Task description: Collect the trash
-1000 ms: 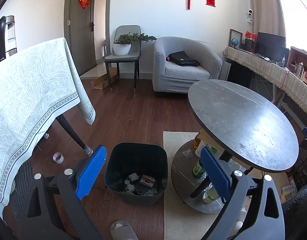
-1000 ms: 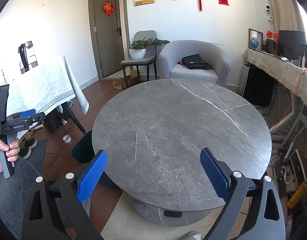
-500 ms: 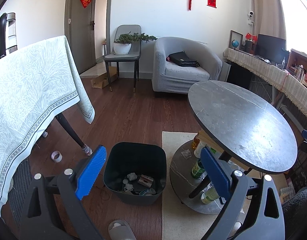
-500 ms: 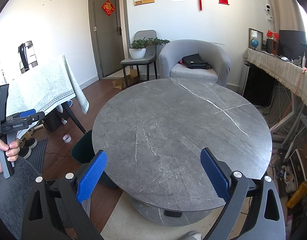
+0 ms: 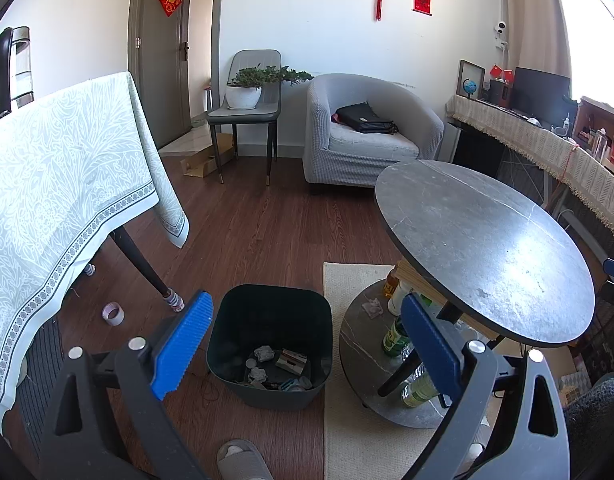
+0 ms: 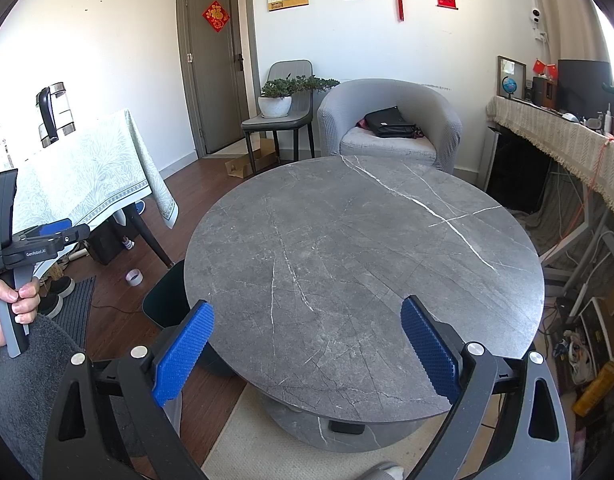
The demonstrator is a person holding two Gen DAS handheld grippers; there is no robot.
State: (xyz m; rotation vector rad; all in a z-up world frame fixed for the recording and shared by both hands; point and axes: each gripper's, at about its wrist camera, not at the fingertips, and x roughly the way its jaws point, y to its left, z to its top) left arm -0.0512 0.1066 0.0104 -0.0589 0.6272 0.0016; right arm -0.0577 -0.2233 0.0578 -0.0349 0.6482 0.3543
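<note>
Here, left claw [image 5: 303, 346] and right claw [image 6: 307, 350] both gape wide, holding and touching nothing.

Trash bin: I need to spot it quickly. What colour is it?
The trash bin is very dark green, nearly black; the left wrist view shows it best.

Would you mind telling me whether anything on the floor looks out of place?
A crumpled wad lies on the round table's lower shelf, outside the bin, and a tape roll sits loose on the floor.
</note>
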